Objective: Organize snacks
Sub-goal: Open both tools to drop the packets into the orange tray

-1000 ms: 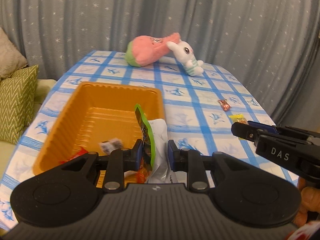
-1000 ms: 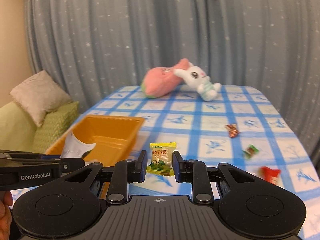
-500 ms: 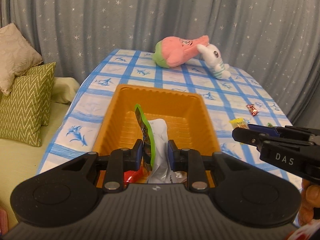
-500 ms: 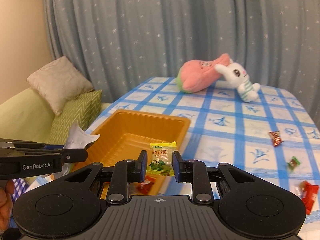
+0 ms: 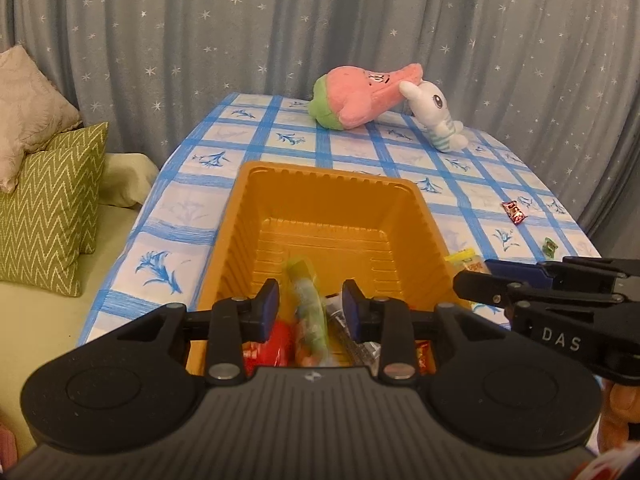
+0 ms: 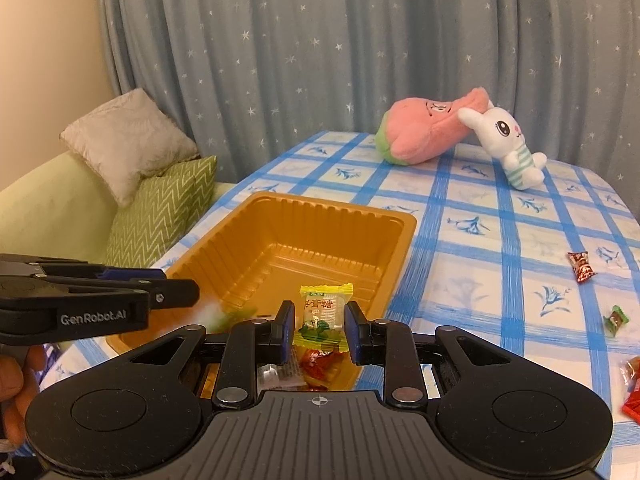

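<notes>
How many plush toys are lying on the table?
2. The pink plush toy lies at the far end of the table, and the white rabbit plush toy leans against its right end. More may be hidden outside the views.

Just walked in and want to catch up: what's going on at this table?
A person is sorting snacks into the orange tray. The left gripper has just been opening, and its green packet sits blurred between the jaws, dropping in. The right gripper holds a yellow candy over the tray. Some candies remain on the tablecloth.
</notes>
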Action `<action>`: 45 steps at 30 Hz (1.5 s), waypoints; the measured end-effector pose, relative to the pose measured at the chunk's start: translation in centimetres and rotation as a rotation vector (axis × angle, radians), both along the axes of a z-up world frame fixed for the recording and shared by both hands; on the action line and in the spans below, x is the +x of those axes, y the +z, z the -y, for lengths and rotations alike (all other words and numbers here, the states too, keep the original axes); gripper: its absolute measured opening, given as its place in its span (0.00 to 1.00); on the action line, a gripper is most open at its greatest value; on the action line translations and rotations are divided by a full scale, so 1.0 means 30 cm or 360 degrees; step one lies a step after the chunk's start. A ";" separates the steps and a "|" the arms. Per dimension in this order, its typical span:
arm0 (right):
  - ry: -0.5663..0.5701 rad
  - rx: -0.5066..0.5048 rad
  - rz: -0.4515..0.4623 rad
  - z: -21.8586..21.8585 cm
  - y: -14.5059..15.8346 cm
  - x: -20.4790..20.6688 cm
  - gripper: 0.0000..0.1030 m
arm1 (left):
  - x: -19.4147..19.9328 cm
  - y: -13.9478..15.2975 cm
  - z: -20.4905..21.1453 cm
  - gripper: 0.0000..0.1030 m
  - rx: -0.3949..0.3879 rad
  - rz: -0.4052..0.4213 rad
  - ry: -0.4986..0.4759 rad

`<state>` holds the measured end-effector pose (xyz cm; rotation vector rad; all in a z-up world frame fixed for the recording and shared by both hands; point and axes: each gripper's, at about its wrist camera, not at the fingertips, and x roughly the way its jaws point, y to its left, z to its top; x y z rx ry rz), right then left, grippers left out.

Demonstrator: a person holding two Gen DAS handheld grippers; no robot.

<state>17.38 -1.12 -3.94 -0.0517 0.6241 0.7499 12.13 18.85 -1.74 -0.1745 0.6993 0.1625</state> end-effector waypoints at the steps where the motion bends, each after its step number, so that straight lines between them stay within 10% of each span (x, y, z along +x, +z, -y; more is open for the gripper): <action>1: 0.0000 -0.0002 -0.0002 0.001 -0.003 0.000 0.26 | -0.006 -0.001 -0.003 0.30 0.0001 0.0000 0.0005; 16: 0.0089 0.0084 -0.0024 -0.006 0.006 -0.010 0.26 | -0.060 0.014 -0.023 0.32 -0.0043 0.0020 0.0040; 20: 0.0102 0.0153 -0.0068 0.021 0.002 -0.006 0.64 | -0.071 0.020 -0.016 0.41 -0.0036 0.0040 0.0029; 45: -0.0470 0.0033 -0.0052 0.495 0.038 -0.167 0.64 | -0.126 0.134 0.220 0.54 -0.0089 0.0115 -0.0154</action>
